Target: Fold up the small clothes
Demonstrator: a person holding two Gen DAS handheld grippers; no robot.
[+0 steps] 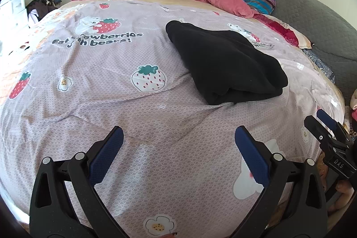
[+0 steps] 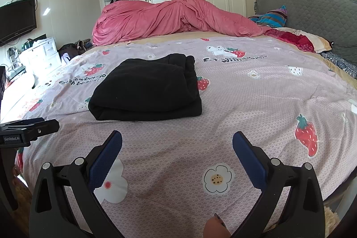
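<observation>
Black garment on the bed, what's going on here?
A person holds a gripper in each hand over a bed with a strawberry-print cover. The black garment lies folded into a compact bundle on the cover, untouched. The left gripper and the right gripper are both open and empty, hovering short of the garment. A pink duvet is heaped at the far side. The fold looks done or paused.

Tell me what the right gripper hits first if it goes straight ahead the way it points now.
Probably the strawberry-print bedspread: the open right gripper points low across it. The folded black garment lies ahead but left of centre, so it may pass beside that. Depth is hard to judge.
</observation>
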